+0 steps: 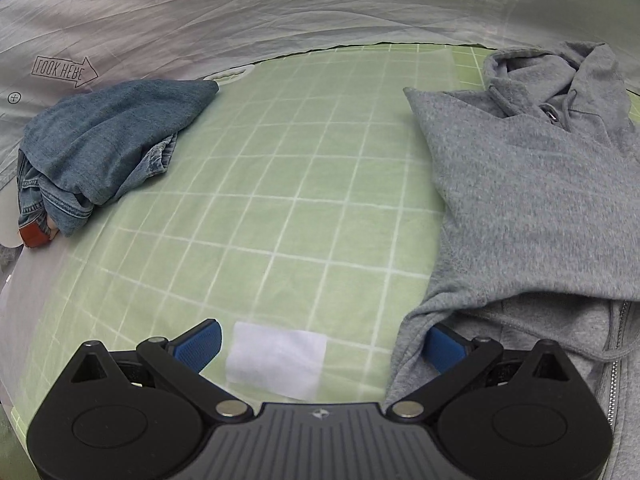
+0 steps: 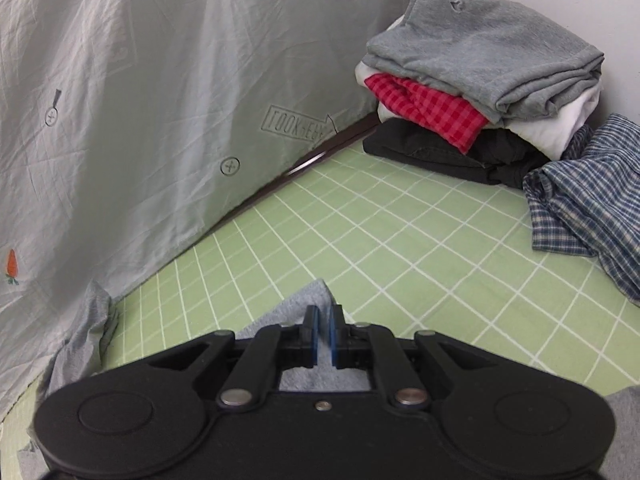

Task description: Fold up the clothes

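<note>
Green cloth with white squares [image 1: 280, 184] covers the table, and the clothes lie on it. In the left wrist view, a grey hoodie [image 1: 532, 208] is spread out on the right side, with its hood at the far end and its zipper near the camera. The left gripper [image 1: 320, 346] is wide open. Its right finger touches the near edge of the hoodie, where the cloth bends over it, and its left finger hangs over the bare green cloth. Nothing is pinched between them. A small white patch [image 1: 276, 364] lies on the cloth between the two fingers. Far off to the left sits a bunched-up blue denim piece [image 1: 108, 144], well apart from the hoodie. A pale sheet [image 2: 132, 100] with little carrots hangs behind the table. In the right wrist view, the right gripper [image 2: 324, 338] is almost shut, with a corner of grey cloth [image 2: 308, 304] under its tips. Whether it pinches that cloth cannot be told. At the far corner is a neat stack of folded clothes [image 2: 480, 80], grey on top, and a blue checked shirt [image 2: 592, 200] lies loose beside it.
</note>
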### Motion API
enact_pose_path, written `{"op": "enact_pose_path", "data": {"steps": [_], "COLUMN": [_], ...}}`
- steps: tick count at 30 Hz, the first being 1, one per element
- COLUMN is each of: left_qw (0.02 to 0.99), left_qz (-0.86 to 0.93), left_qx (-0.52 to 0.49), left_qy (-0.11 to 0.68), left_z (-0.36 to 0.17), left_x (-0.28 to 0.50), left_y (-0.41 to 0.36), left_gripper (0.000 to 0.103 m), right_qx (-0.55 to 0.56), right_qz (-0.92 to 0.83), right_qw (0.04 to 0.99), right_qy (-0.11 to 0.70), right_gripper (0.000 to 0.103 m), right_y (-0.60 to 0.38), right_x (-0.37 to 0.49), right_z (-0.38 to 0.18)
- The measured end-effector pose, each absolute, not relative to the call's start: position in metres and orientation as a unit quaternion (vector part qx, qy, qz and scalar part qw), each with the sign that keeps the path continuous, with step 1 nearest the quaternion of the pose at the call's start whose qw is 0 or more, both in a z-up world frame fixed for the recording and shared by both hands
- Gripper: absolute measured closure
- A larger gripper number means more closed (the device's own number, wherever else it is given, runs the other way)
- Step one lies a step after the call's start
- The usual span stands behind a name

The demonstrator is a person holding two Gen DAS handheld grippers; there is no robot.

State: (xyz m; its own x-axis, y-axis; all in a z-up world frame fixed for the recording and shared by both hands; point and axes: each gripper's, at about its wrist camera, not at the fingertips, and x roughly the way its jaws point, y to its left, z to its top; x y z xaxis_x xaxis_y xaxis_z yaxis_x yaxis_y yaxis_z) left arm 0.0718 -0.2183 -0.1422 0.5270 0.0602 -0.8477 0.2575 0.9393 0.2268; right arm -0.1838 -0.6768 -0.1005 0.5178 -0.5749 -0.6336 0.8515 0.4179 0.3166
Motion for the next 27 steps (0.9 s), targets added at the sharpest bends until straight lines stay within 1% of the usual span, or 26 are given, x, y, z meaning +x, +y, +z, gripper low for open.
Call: {"op": "enact_pose_path", "data": {"steps": [2,4,6,8,9,10,14,18,20,21,22,23,25,27], "left_qw": [0.858,0.859,0.859,0.86,0.861,0.862,0.863,0.858,0.86,0.861,0.862,0.863,0.864,0.864], "left_qz": [-0.057,-0.056,-0.054,-0.054,-0.054,-0.054,-0.054,-0.053,-0.055,-0.055,-0.054,-0.054,-0.054,-0.054], "left_qx": [0.155,0.145,0.136,0.131,0.128,0.125,0.094,0.045,0.039,0.039,0.039,0.038,0.037,0.037], "left_qy": [0.486,0.489,0.491,0.49,0.489,0.488,0.494,0.509,0.506,0.504,0.502,0.501,0.5,0.499], "left_z": [-0.142,-0.143,-0.143,-0.143,-0.144,-0.144,-0.146,-0.149,-0.151,-0.151,-0.151,-0.151,-0.151,-0.152], "left_x": [0.072,0.072,0.072,0.071,0.071,0.07,0.072,0.076,0.074,0.073,0.072,0.072,0.071,0.071], "left_y": [-0.217,-0.215,-0.213,-0.213,-0.213,-0.213,-0.204,-0.193,-0.191,-0.191,-0.192,-0.191,-0.191,-0.191], "left_gripper": [0.0,0.0,0.0,0.0,0.0,0.0,0.0,0.0,0.0,0.0,0.0,0.0,0.0,0.0], "right_qx": [0.318,0.328,0.331,0.329,0.323,0.318,0.278,0.24,0.226,0.22,0.219,0.212,0.203,0.214], "right_qz": [-0.446,-0.454,-0.454,-0.449,-0.449,-0.449,-0.447,-0.425,-0.413,-0.407,-0.404,-0.409,-0.403,-0.396], "right_qw": [0.803,0.793,0.789,0.786,0.784,0.783,0.794,0.811,0.821,0.826,0.828,0.826,0.831,0.837], "right_qy": [0.235,0.24,0.251,0.27,0.28,0.29,0.304,0.324,0.324,0.323,0.321,0.325,0.326,0.31], "right_gripper": [0.089,0.053,0.04,0.031,0.024,0.021,0.02,0.02,0.029,0.044,0.064,0.07,0.089,0.092], "right_y": [-0.675,-0.669,-0.663,-0.658,-0.656,-0.654,-0.643,-0.635,-0.631,-0.63,-0.629,-0.629,-0.631,-0.631], "right_x": [-0.184,-0.187,-0.188,-0.187,-0.186,-0.185,-0.18,-0.168,-0.165,-0.164,-0.163,-0.162,-0.16,-0.161], "right_z": [-0.11,-0.118,-0.126,-0.135,-0.14,-0.144,-0.152,-0.156,-0.155,-0.154,-0.153,-0.151,-0.146,-0.139]}}
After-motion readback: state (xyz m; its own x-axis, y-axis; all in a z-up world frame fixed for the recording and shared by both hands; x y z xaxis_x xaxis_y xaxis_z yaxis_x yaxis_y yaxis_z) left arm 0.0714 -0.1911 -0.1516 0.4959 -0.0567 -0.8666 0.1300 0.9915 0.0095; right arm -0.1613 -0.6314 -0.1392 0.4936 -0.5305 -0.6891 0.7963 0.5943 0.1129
